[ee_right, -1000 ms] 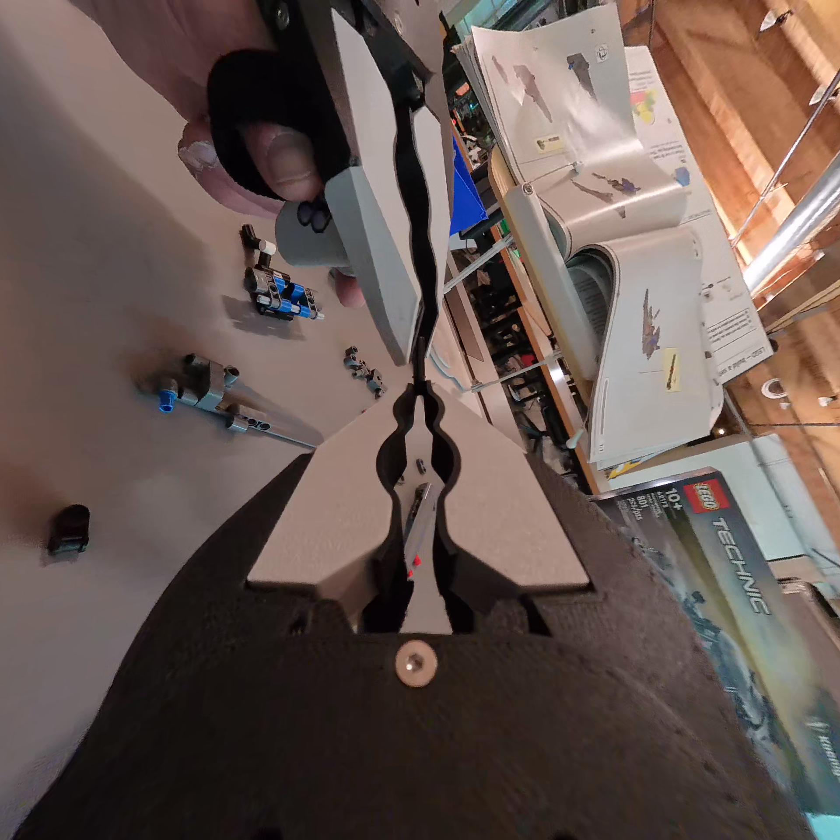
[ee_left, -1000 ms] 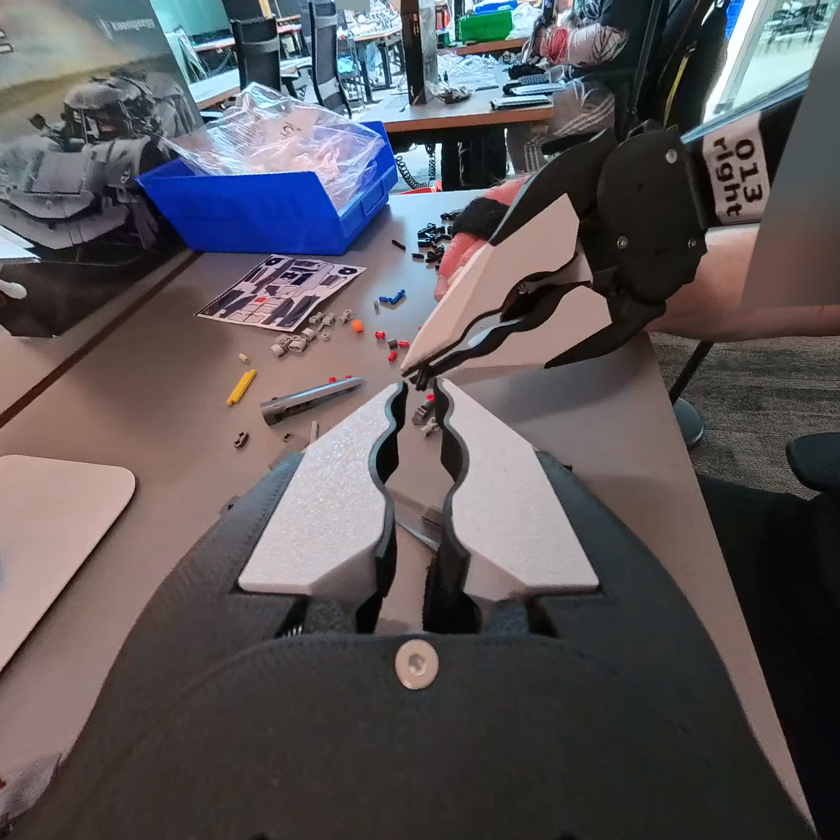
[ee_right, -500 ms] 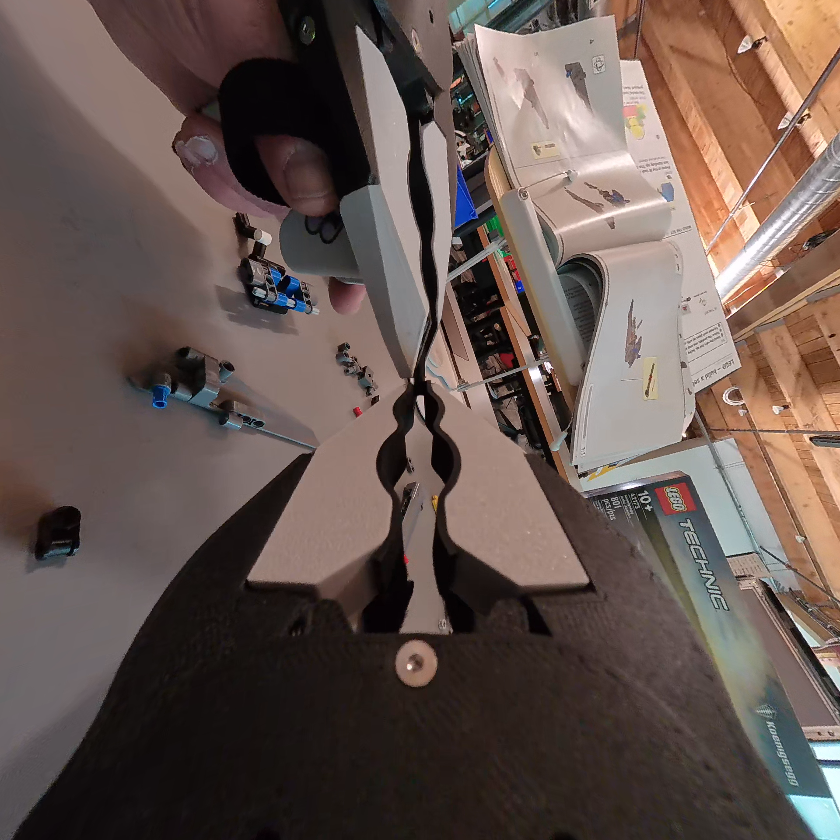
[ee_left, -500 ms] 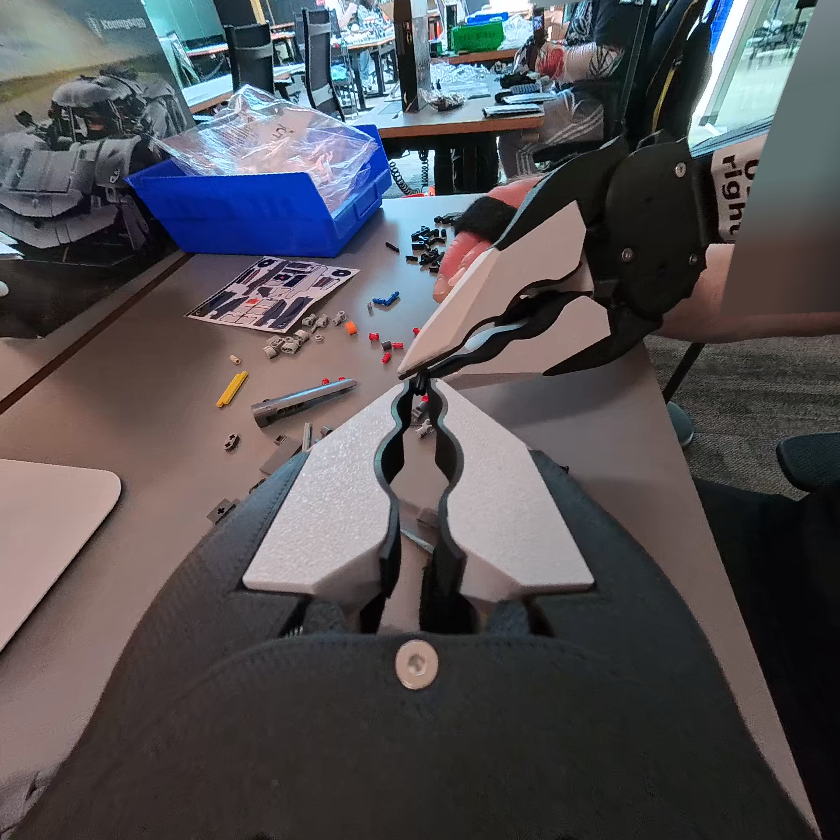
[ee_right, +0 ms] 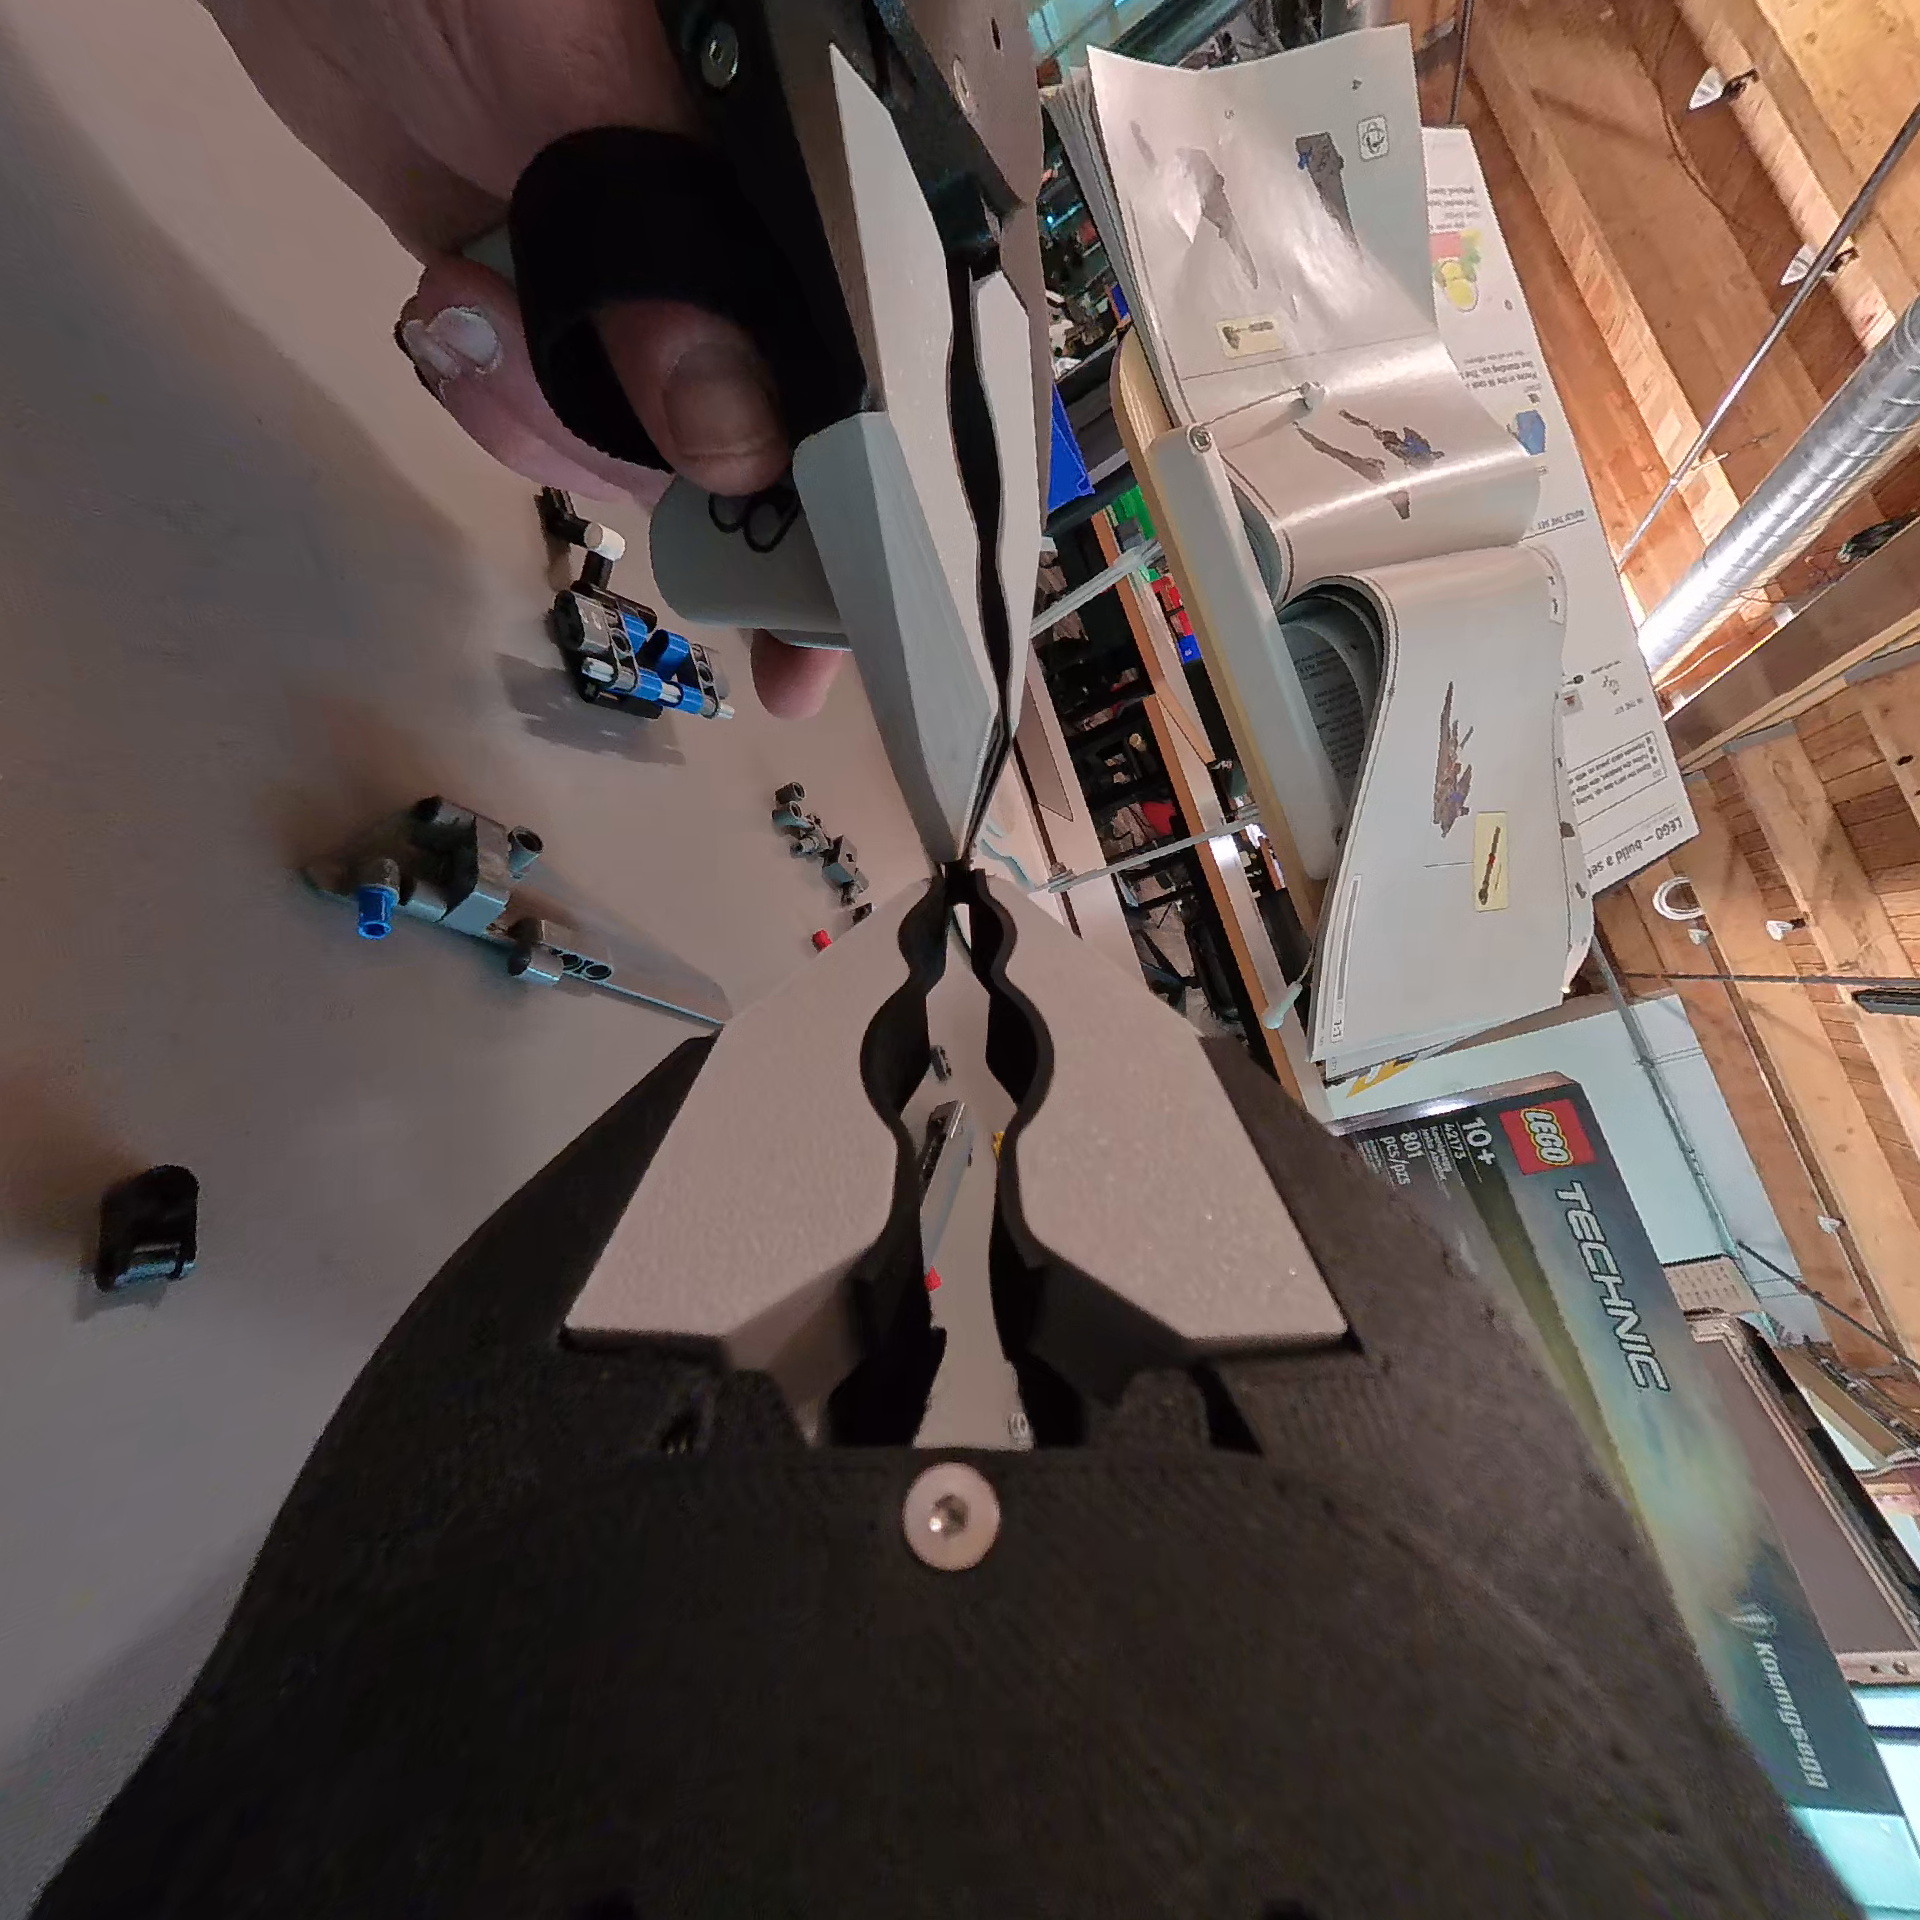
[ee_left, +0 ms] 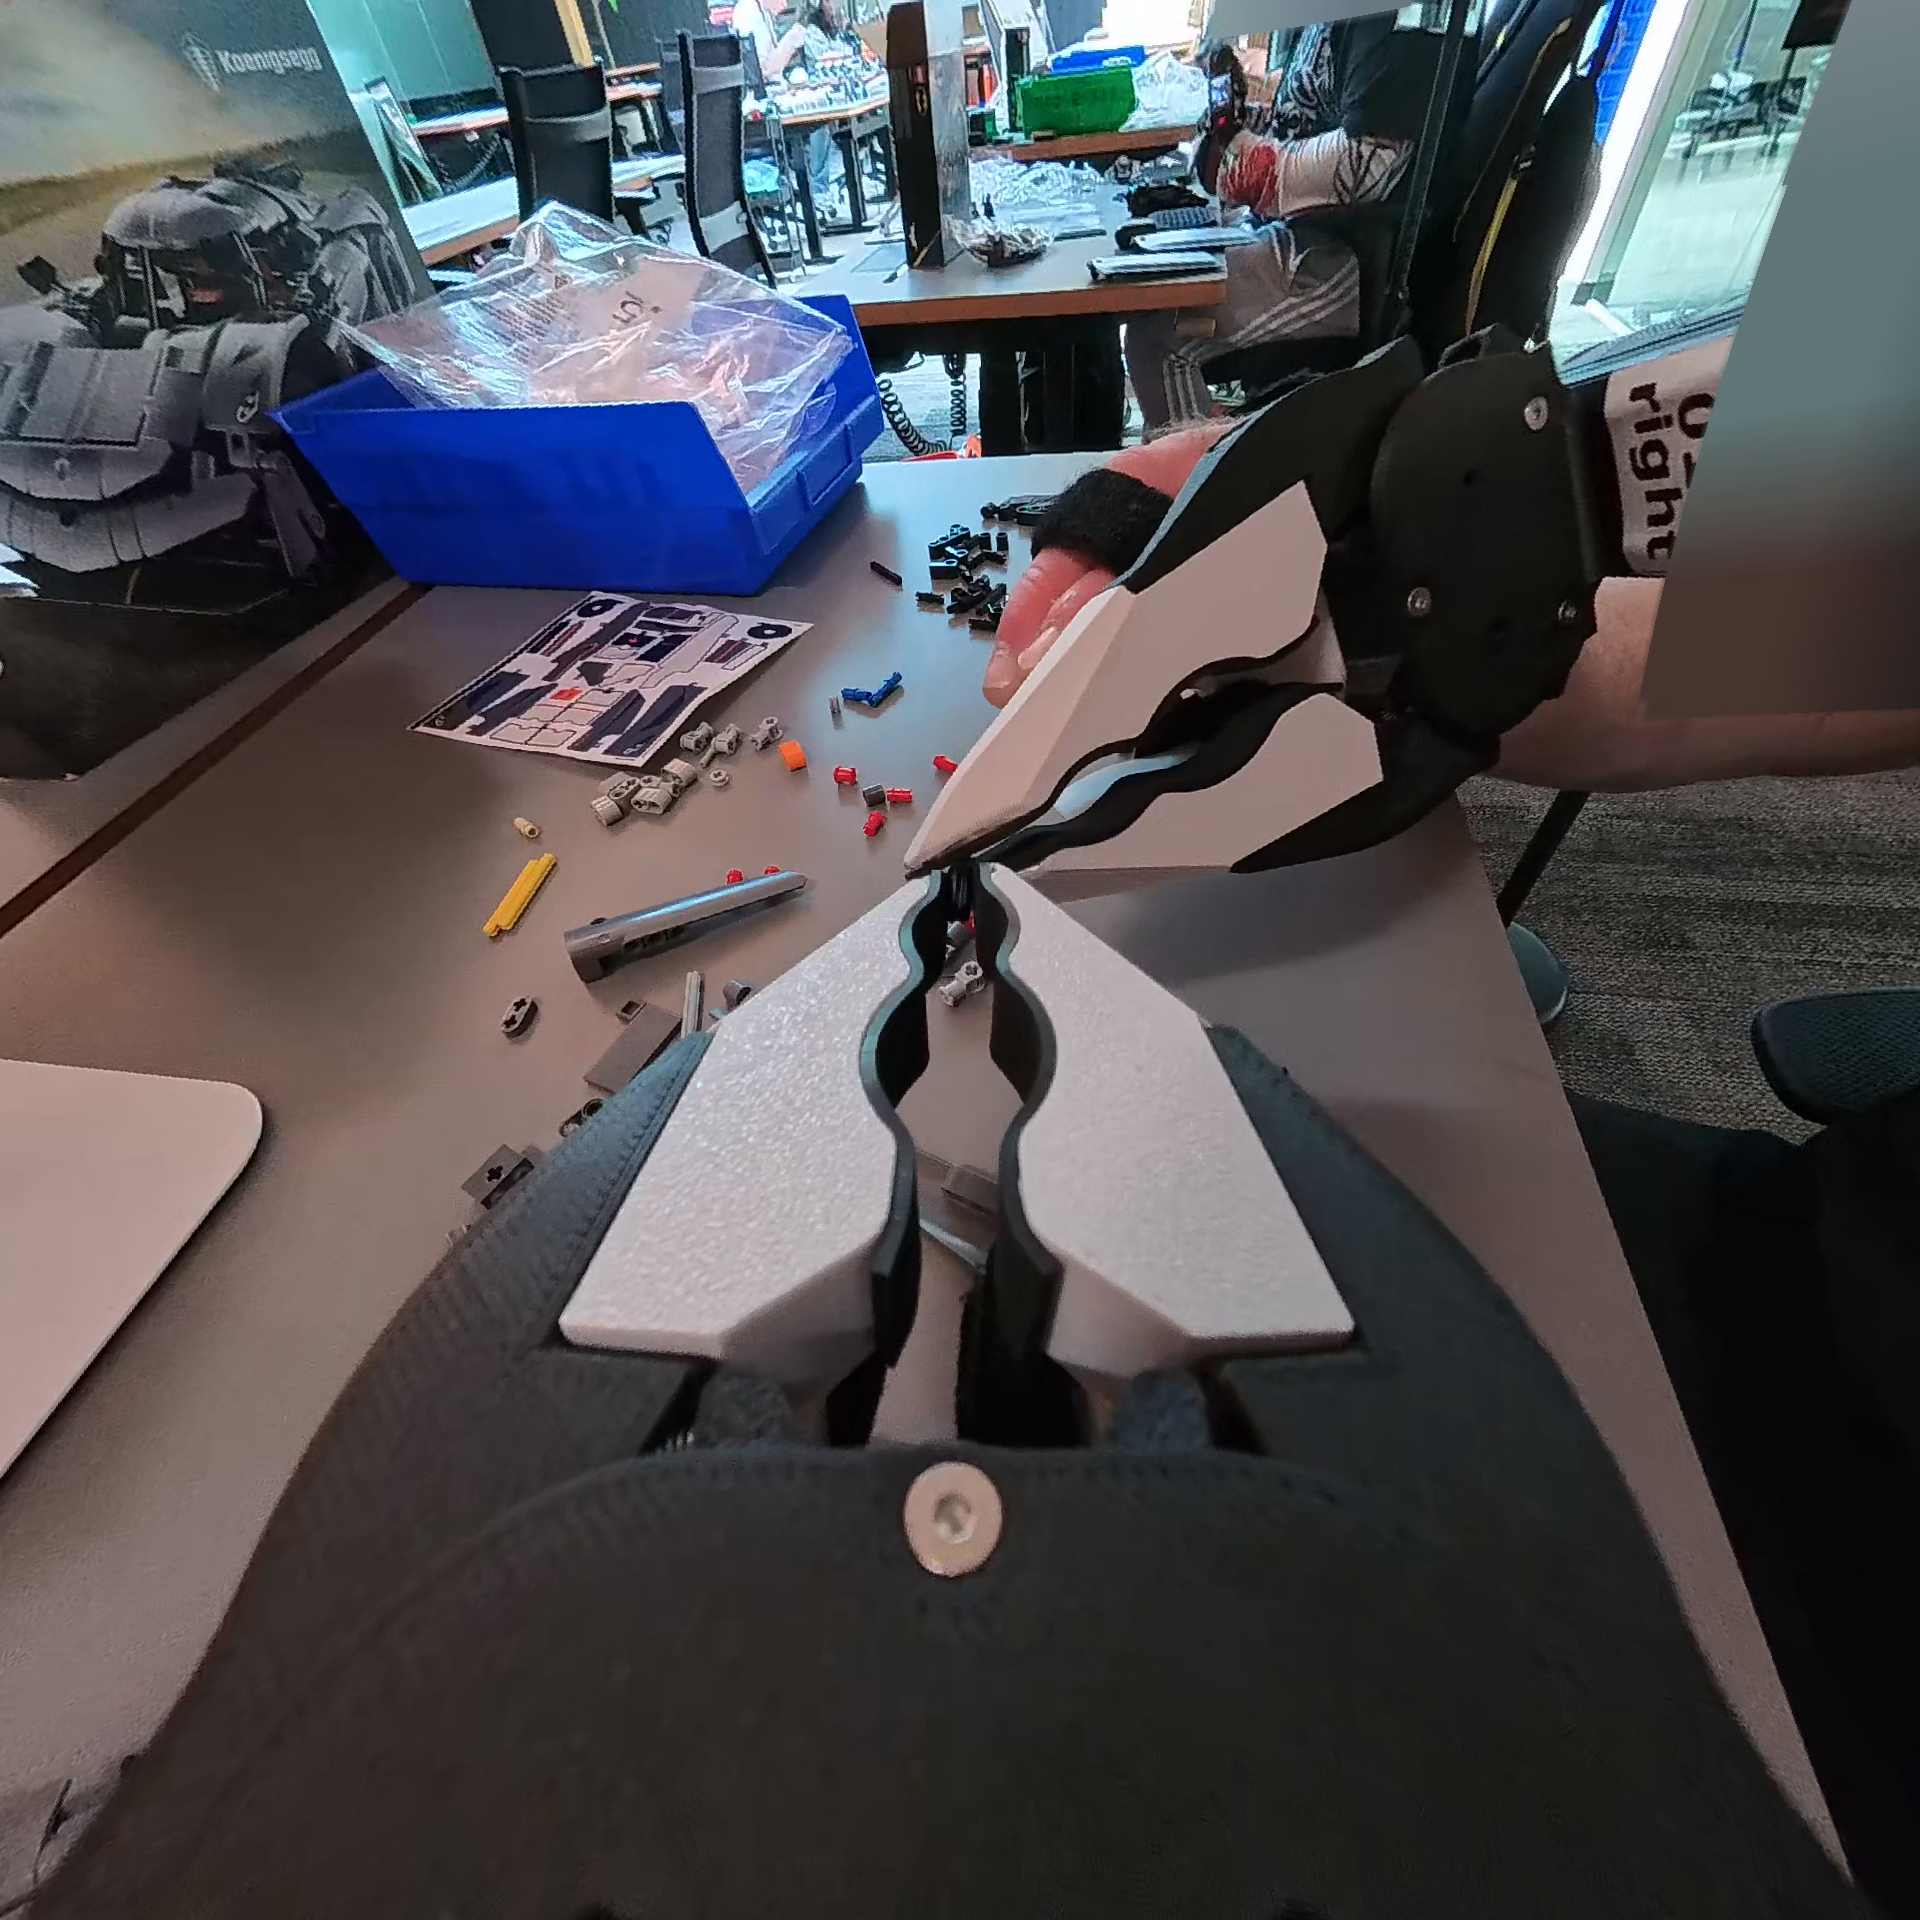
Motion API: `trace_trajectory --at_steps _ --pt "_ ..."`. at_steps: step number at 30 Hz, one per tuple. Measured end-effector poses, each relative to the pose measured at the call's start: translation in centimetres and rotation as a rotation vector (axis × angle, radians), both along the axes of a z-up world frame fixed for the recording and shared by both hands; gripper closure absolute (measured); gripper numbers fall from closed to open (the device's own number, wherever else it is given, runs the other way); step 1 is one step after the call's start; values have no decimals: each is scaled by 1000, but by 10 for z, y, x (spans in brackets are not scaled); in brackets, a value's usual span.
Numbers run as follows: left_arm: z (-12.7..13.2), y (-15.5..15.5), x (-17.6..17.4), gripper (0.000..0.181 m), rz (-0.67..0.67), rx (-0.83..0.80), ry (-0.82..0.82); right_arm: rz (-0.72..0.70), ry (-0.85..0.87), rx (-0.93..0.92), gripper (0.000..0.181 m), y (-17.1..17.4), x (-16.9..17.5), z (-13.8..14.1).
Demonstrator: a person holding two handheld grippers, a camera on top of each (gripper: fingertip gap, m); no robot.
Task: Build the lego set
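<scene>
My left gripper [ee_left: 962, 885] and my right gripper [ee_left: 916, 864] meet tip to tip above the grey table [ee_left: 1299, 1039]. Both are shut on one small black lego piece [ee_left: 958, 891] pinched between the tips; most of it is hidden. In the right wrist view my right gripper [ee_right: 958, 885] points up at the left gripper [ee_right: 964, 854], which comes down from above, held by a hand. Loose parts lie on the table: a long grey beam [ee_left: 686, 914], a yellow axle [ee_left: 517, 894], red pins [ee_left: 873, 800], grey connectors [ee_left: 644, 795] and black pins [ee_left: 966, 582].
A blue bin [ee_left: 582, 499] with a plastic bag, a sticker sheet [ee_left: 613, 675] and the set's box [ee_left: 156, 364] stand at the back left. A white pad [ee_left: 104, 1195] lies left. A blue-black sub-assembly [ee_right: 634, 655], a grey beam assembly [ee_right: 468, 894] and an open instruction booklet [ee_right: 1403, 623] show in the right wrist view. The grippers are tip to tip, or close to it. From either gripper's tips it is about 15 centimeters to the long grey beam [ee_left: 686, 914].
My left gripper's fingers have closed from a clear gap onto the small black piece at the right gripper's tips. Both grippers have drawn together.
</scene>
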State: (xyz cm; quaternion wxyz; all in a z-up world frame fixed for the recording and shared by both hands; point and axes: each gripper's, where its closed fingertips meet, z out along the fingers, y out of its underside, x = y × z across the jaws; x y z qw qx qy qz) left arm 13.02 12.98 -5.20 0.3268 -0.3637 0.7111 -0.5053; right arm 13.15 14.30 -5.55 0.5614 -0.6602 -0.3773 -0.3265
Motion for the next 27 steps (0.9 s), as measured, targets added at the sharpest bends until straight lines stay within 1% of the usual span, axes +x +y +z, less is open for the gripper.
trace_trajectory --at_steps 5,6,9,10,12,13,15,18,20,22,23,27 --pt "-3 1 -1 180 8 54 -1 7 37 -24 179 2 -1 -3" --pt "-4 1 -1 180 5 62 3 12 48 -35 177 2 -1 -5" --pt "-5 1 -2 180 1 101 10 21 117 -70 155 -4 2 -4" --pt "-4 1 -3 180 -3 115 12 33 160 -110 154 -8 3 -6" --pt "-3 2 -5 180 1 151 5 81 263 -285 165 -25 1 -26" --pt "-3 2 -5 180 1 167 5 109 320 -369 167 -35 -1 -37" --pt "-4 2 -5 180 3 190 2 148 408 -509 164 -55 -5 -54" --pt "-8 0 -4 180 0 207 12 172 449 -632 164 -75 -9 -73" --pt "-12 -1 -4 180 -2 221 21 160 435 -652 167 -77 -10 -82" --pt "-15 -2 -3 180 -2 230 26 144 421 -663 178 -76 -11 -90" --pt "-16 -2 -3 180 -1 234 26 148 424 -669 181 -75 -13 -92" --pt "-19 -2 -4 180 -5 245 33 167 431 -682 181 -75 -21 -95"
